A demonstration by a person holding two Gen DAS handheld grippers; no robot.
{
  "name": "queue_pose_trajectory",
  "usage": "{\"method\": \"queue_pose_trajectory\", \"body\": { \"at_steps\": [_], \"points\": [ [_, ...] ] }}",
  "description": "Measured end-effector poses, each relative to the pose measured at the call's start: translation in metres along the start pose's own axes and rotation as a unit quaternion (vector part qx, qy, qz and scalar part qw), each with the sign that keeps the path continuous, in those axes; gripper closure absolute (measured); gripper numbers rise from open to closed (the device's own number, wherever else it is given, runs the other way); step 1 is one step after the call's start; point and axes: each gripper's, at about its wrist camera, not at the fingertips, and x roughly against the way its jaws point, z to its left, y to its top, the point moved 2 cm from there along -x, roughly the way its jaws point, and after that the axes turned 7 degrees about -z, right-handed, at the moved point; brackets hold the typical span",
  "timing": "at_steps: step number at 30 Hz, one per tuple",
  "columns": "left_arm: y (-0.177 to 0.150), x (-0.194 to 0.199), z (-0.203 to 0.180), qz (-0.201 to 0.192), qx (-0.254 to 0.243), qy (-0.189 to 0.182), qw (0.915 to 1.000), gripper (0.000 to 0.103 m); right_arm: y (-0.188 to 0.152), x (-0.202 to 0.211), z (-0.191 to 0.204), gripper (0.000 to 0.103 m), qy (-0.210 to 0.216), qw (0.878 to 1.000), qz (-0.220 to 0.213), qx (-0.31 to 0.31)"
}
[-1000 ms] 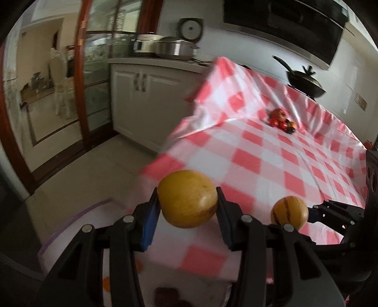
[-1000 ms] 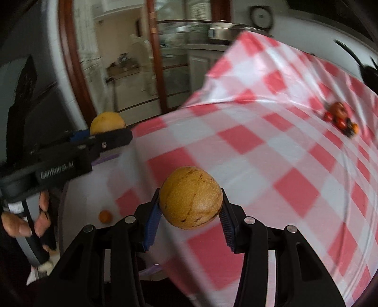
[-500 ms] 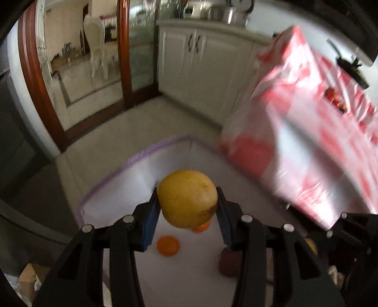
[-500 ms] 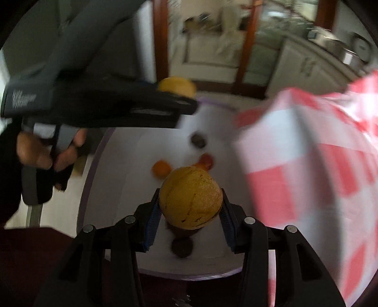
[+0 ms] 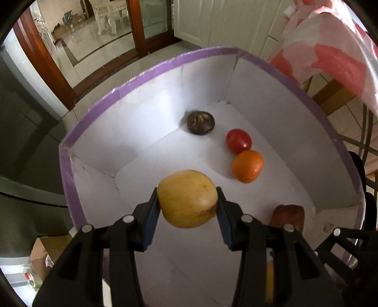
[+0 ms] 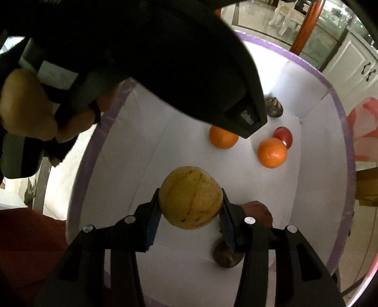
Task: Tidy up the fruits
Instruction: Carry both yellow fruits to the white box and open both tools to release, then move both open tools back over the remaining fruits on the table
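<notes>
My left gripper (image 5: 187,210) is shut on a yellow fruit (image 5: 187,198) and holds it above the inside of a white box with a purple rim (image 5: 146,70). My right gripper (image 6: 190,210) is shut on a yellow streaked fruit (image 6: 190,197) over the same box (image 6: 340,113). In the box lie a dark wrinkled fruit (image 5: 200,122), a red tomato (image 5: 238,141), an orange (image 5: 247,166) and a brown-red fruit (image 5: 287,216). The right wrist view shows two oranges (image 6: 271,152) (image 6: 221,139), the tomato (image 6: 284,137) and dark fruits (image 6: 225,258).
The red-and-white checked tablecloth (image 5: 330,59) hangs at the right of the box. The left gripper's black body (image 6: 165,59) and the hand on it (image 6: 26,106) fill the upper left of the right wrist view. White cabinets (image 5: 224,21) and a tiled floor lie beyond.
Both grippers swung from over the checked table to the box beside it and came down closer over its inside, each still holding its yellow fruit.
</notes>
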Motion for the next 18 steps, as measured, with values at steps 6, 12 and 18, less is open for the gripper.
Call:
{"method": "queue_pose_trajectory", "body": {
  "at_steps": [6, 12, 18],
  "points": [
    [-0.005, -0.006, -0.004, 0.008, 0.003, 0.001, 1.0, 0.055, -0.003, -0.013, 0.002, 0.057, -0.006, 1.0, 0.019, -0.003],
    [-0.001, -0.006, -0.006, 0.0, 0.002, 0.008, 1.0, 0.043, -0.003, -0.009, 0.001, 0.044, -0.012, 1.0, 0.007, -0.009],
    [0.0, -0.003, -0.015, -0.005, -0.01, 0.005, 0.9999, 0.021, -0.005, -0.001, 0.001, 0.034, -0.015, 1.0, -0.003, -0.007]
  ]
}}
